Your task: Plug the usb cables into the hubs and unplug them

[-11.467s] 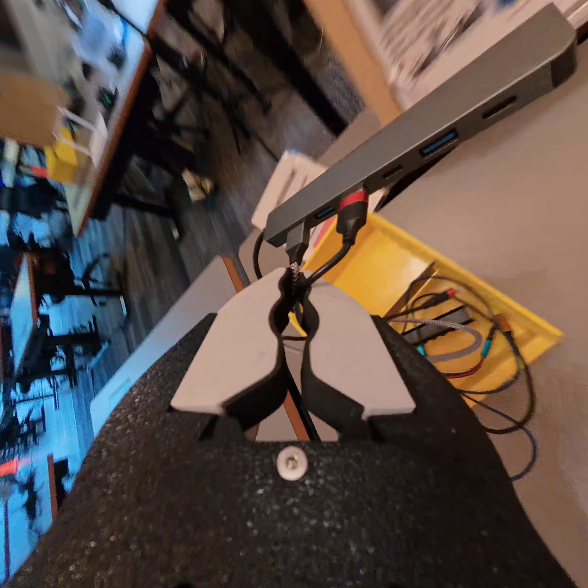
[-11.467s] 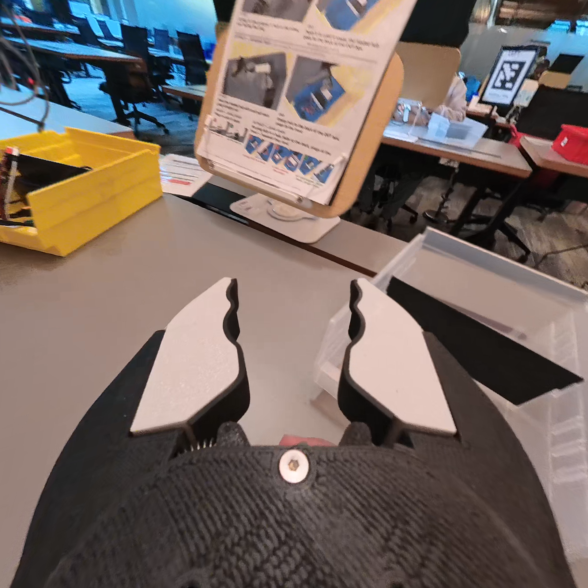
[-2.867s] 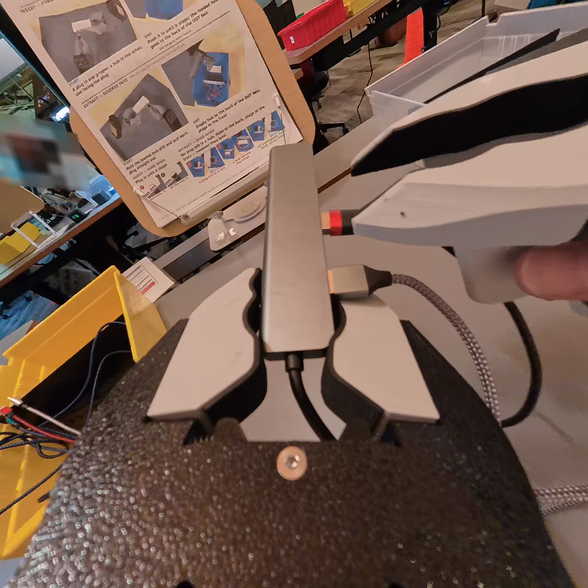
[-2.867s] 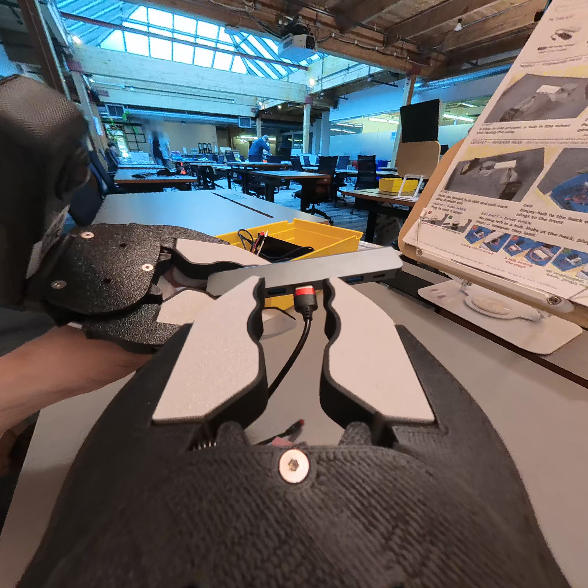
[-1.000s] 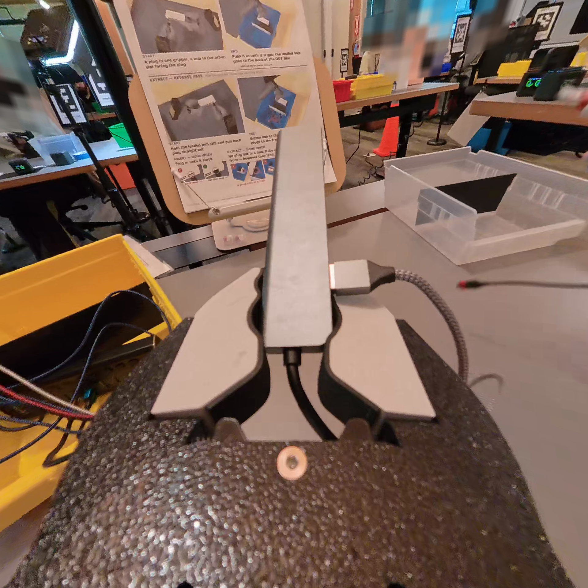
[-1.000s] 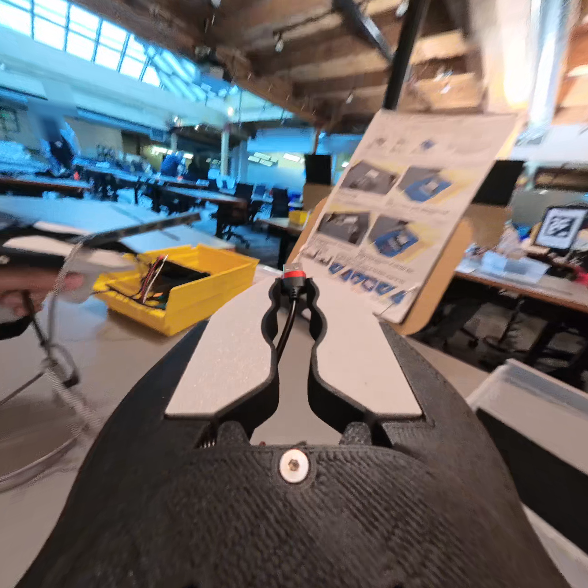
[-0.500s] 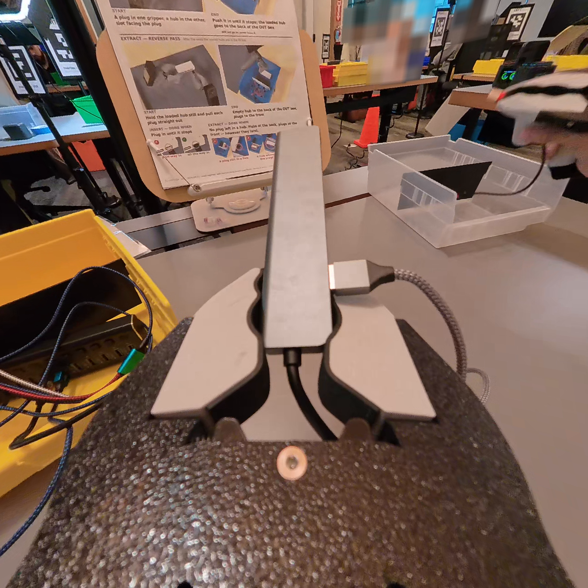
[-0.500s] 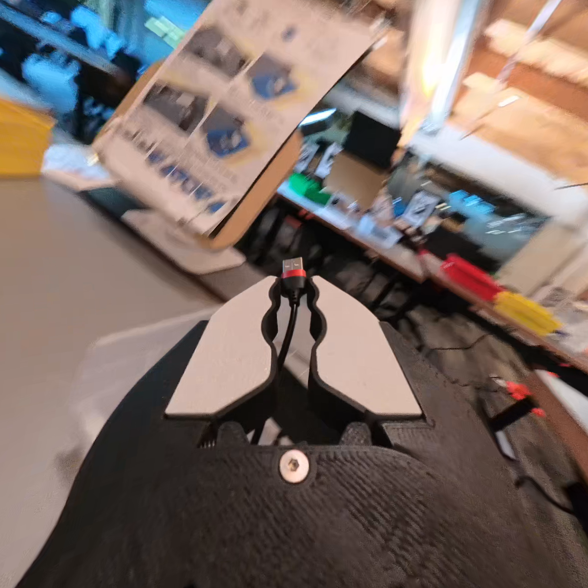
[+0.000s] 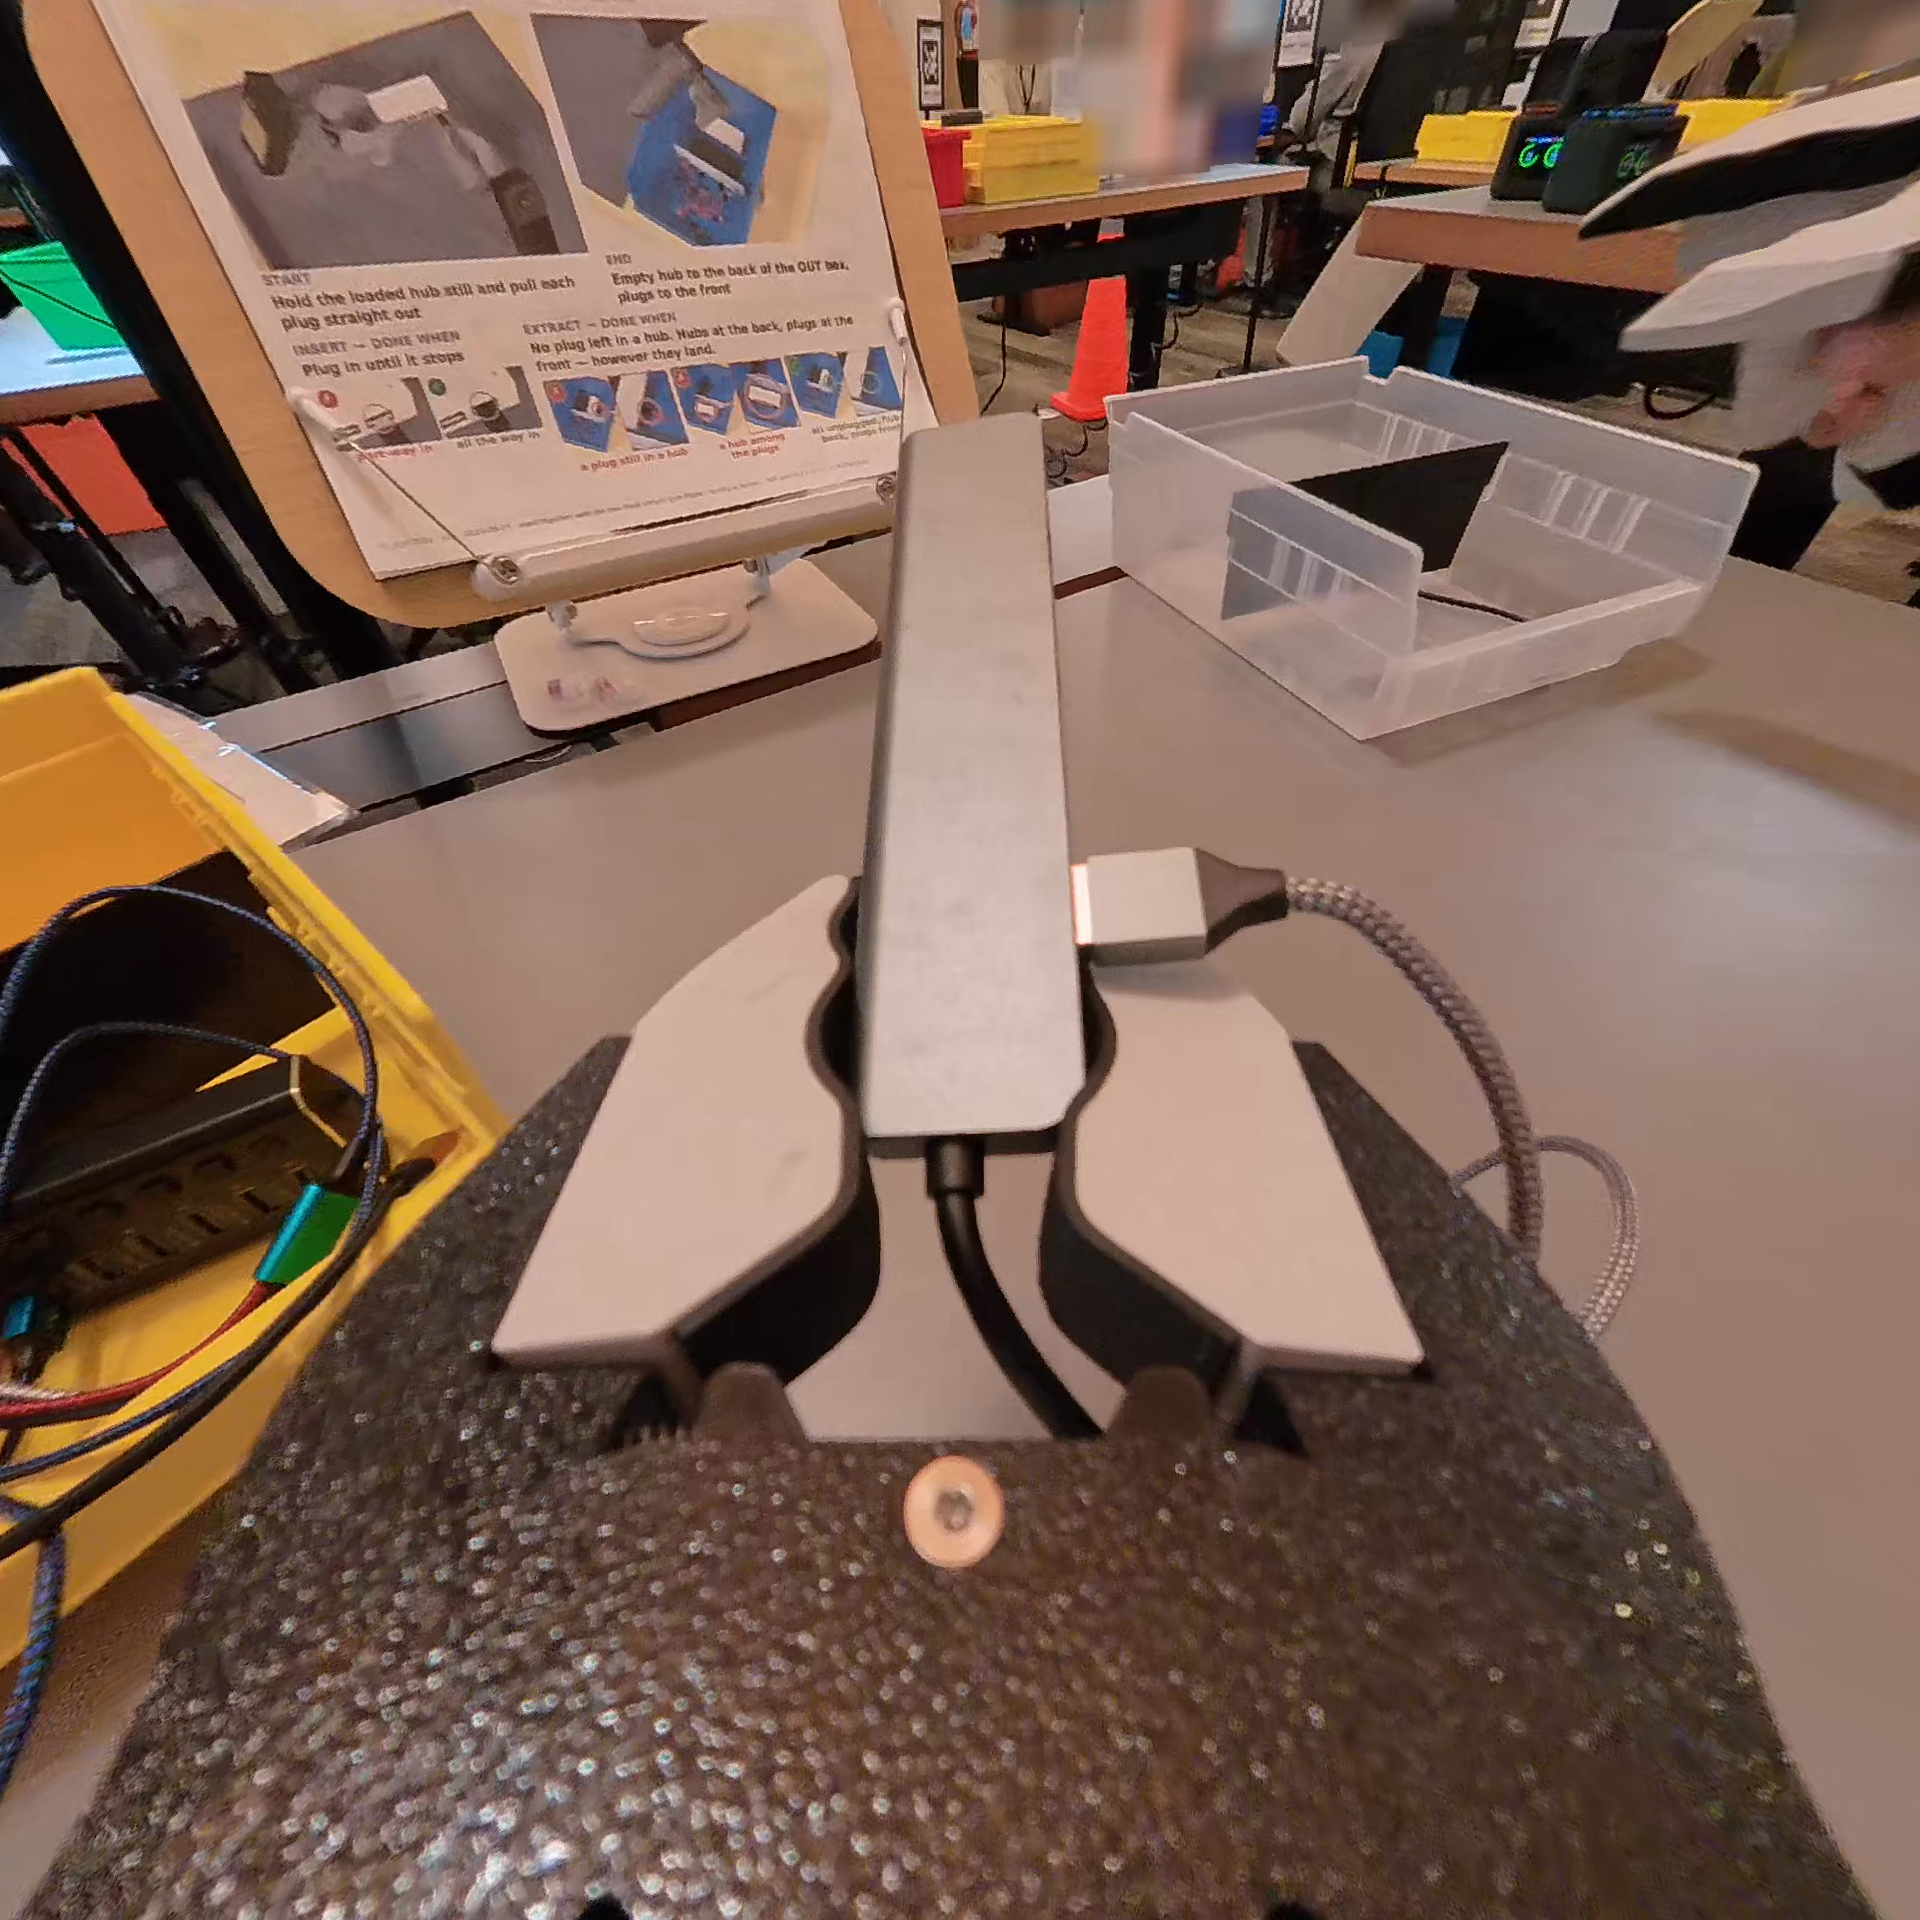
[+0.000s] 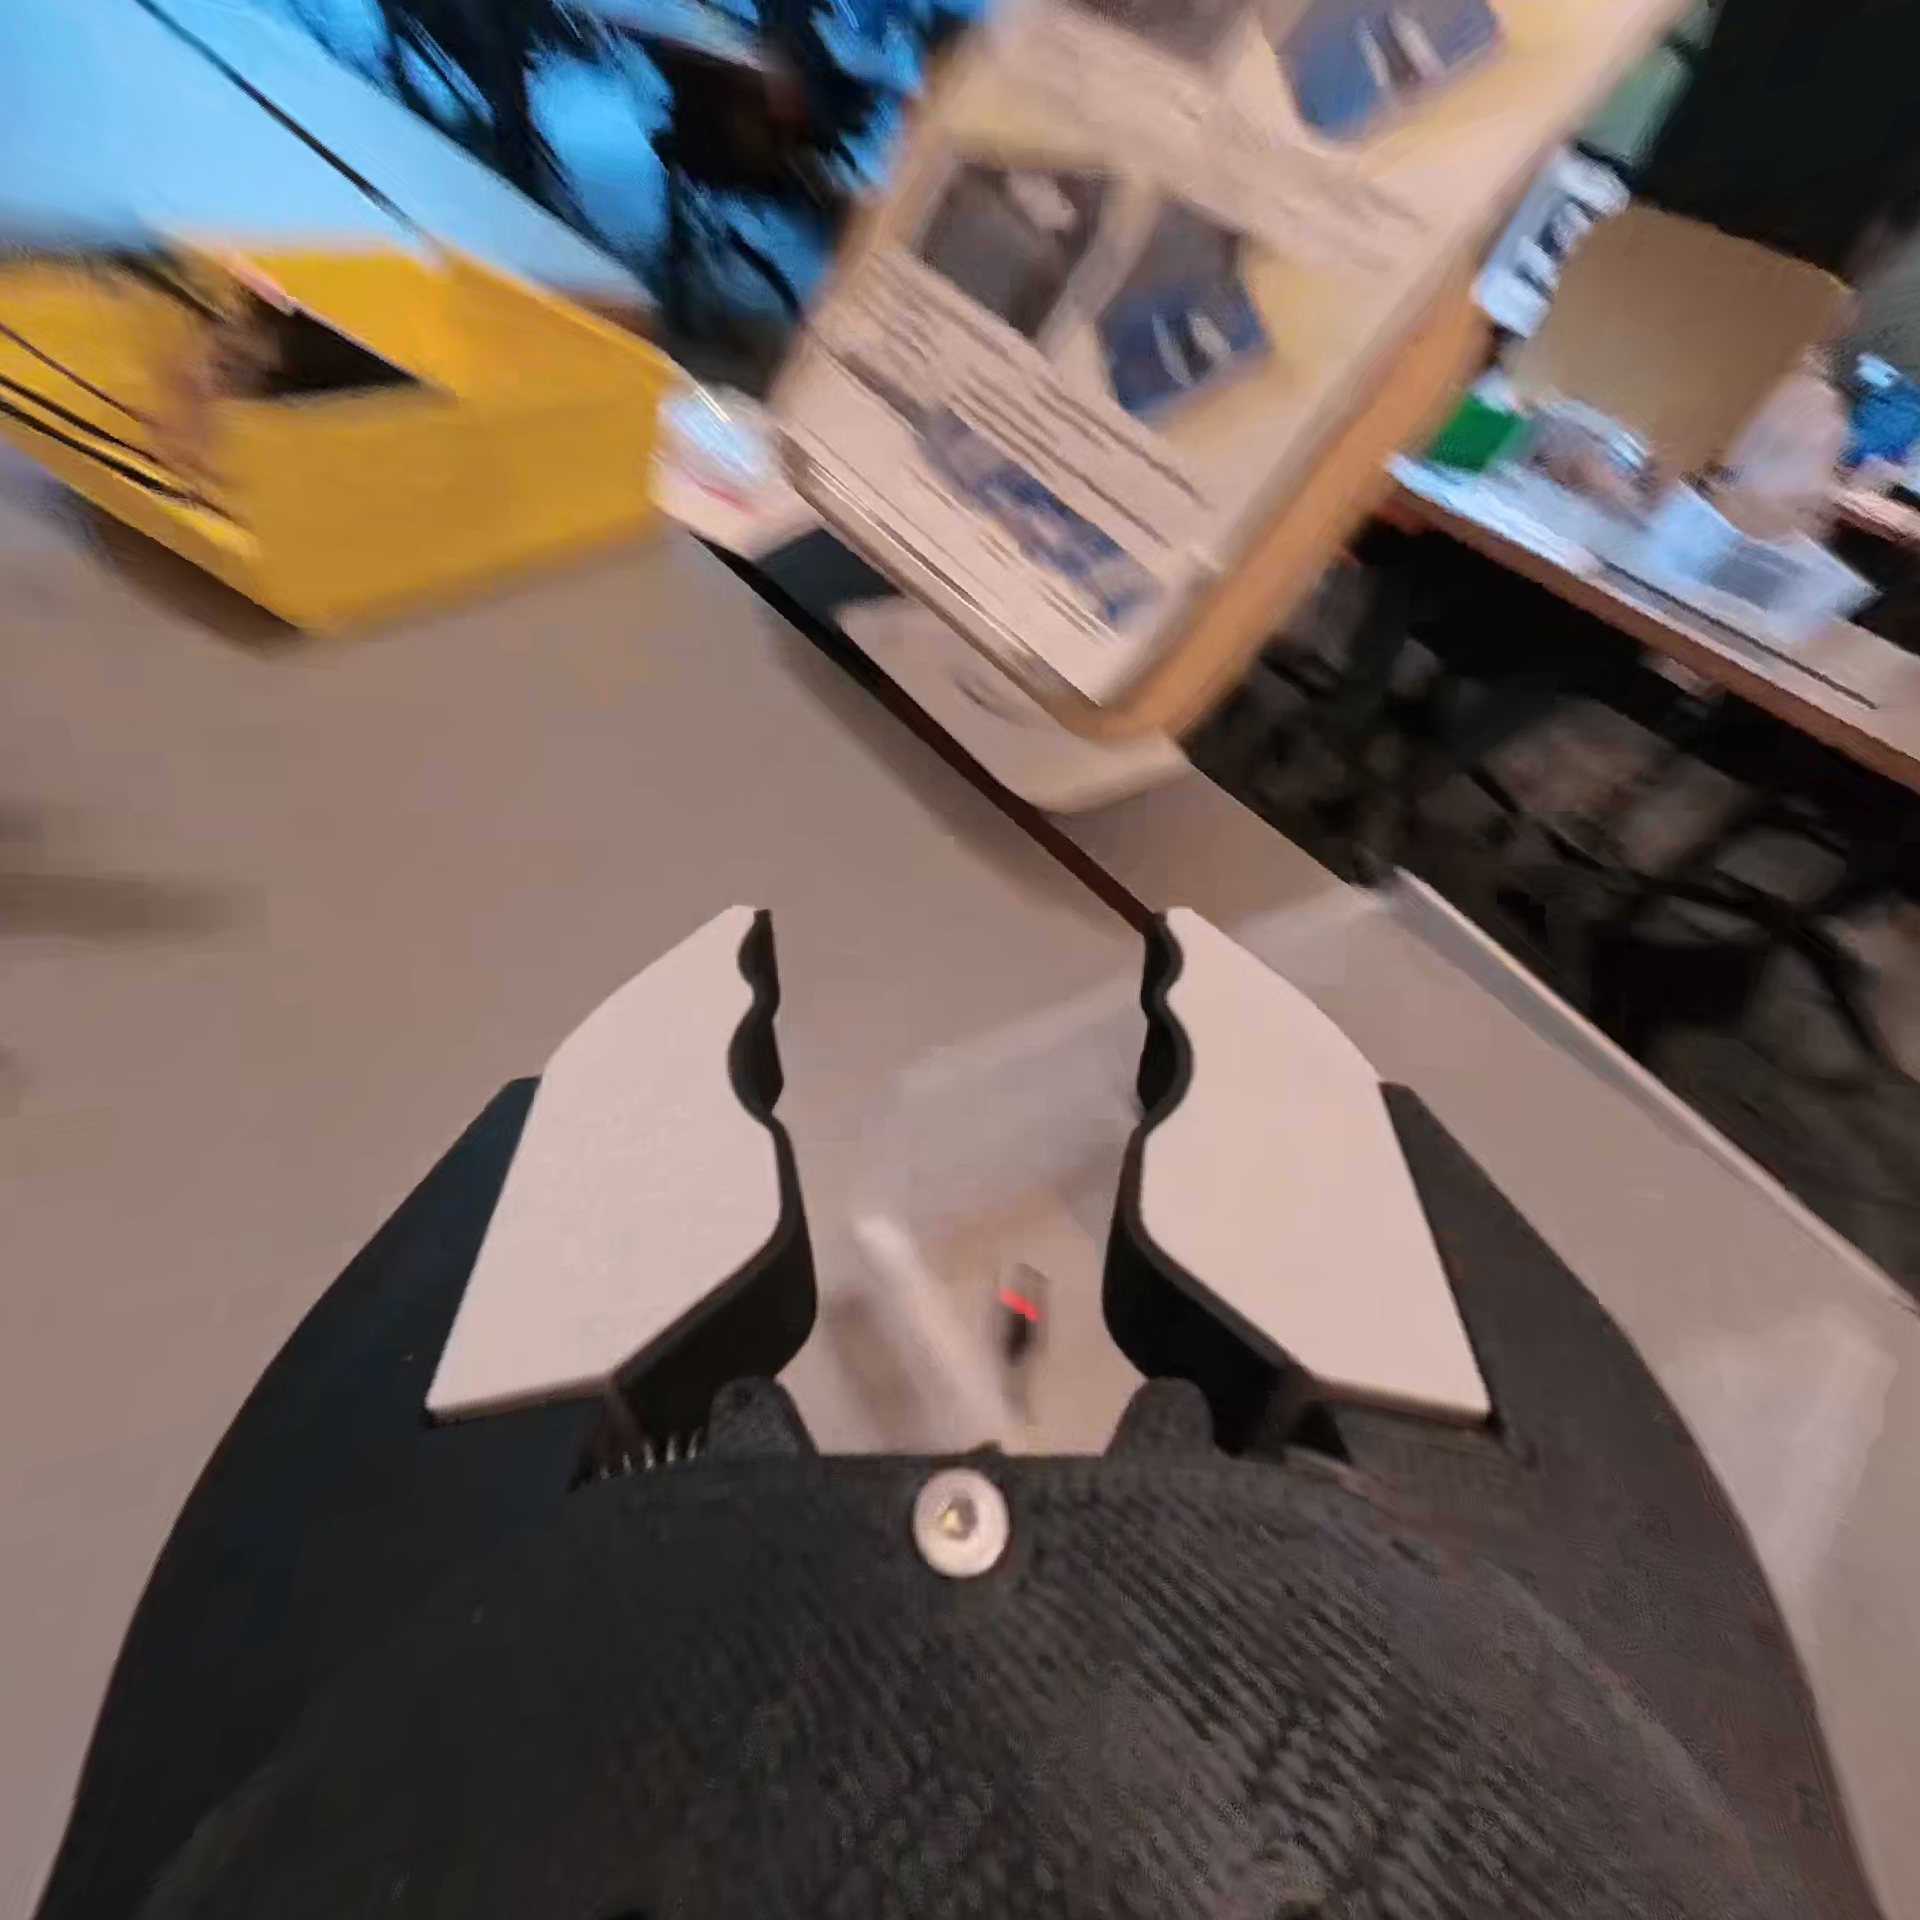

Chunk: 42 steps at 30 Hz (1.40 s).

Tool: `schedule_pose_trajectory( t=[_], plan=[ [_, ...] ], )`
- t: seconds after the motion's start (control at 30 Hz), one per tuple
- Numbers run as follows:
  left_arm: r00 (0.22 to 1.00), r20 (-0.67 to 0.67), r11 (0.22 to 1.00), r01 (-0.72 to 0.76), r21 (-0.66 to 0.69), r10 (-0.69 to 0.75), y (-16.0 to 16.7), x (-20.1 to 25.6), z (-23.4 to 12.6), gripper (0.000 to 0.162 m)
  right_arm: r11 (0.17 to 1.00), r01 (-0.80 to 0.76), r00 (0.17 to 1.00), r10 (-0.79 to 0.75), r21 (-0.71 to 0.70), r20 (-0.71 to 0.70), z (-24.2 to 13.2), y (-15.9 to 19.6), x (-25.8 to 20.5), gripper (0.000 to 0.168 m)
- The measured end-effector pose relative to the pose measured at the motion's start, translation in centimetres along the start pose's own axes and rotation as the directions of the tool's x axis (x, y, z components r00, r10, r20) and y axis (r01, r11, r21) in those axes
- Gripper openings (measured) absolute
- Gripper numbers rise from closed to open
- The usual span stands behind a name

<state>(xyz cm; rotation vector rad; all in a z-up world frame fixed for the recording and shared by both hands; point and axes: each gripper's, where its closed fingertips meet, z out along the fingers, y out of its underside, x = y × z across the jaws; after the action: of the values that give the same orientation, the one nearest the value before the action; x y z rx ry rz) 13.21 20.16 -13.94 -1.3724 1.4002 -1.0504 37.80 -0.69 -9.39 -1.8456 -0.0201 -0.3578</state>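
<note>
My left gripper [image 9: 961,914] is shut on a long grey USB hub [image 9: 966,748] that points away over the table. A grey plug [image 9: 1143,902] on a braided cable [image 9: 1475,1049] sits in the hub's right side. The hub's own black cable [image 9: 977,1278] runs back between the fingers. My right gripper [image 10: 956,925] is open and empty; it also shows in the left wrist view [image 9: 1766,249] at the upper right, above the clear bin. Below it, in the blurred right wrist view, a red-banded black plug [image 10: 1020,1304] lies inside the clear bin [image 10: 1039,1091].
A yellow bin [image 9: 156,790] at the left holds a black hub [image 9: 156,1174] and tangled cables. A clear plastic bin [image 9: 1558,623] with a black divider stands at the far right. An instruction board on a stand [image 9: 540,260] is at the back. The grey table [image 9: 1558,883] ends behind it. There is about 35 centimeters between the tips of the two grippers.
My right gripper has opened and let go of the red-banded plug, which now lies in the clear bin. The left gripper still holds the hub, lowered slightly.
</note>
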Motion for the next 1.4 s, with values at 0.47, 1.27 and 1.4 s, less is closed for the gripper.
schedule_pose_trajectory(
  t=[0.47, 1.27, 1.4],
  plan=[
    [0.989, 0.057, 0.989, -0.132, -0.070, 0.136, 2.0, 1.8, 0.7, 0.033, 0.964, -0.127, 0.964, 0.064, 0.232, 0.259, 8.4, -6.7, -30.0, 0.035],
    [0.977, 0.034, 0.977, -0.210, -0.047, 0.212, 0.2, 3.6, -0.4, 0.033, 0.948, -0.165, 0.984, 0.139, 0.273, 0.112, 7.8, -8.4, -30.2, 0.014],
    [0.972, 0.052, 0.972, -0.229, -0.047, 0.231, 0.2, 3.3, -0.3, 0.033, 0.960, -0.063, 0.998, 0.059, 0.274, 0.021, 7.9, -8.5, -30.2, 0.014]
  ],
)
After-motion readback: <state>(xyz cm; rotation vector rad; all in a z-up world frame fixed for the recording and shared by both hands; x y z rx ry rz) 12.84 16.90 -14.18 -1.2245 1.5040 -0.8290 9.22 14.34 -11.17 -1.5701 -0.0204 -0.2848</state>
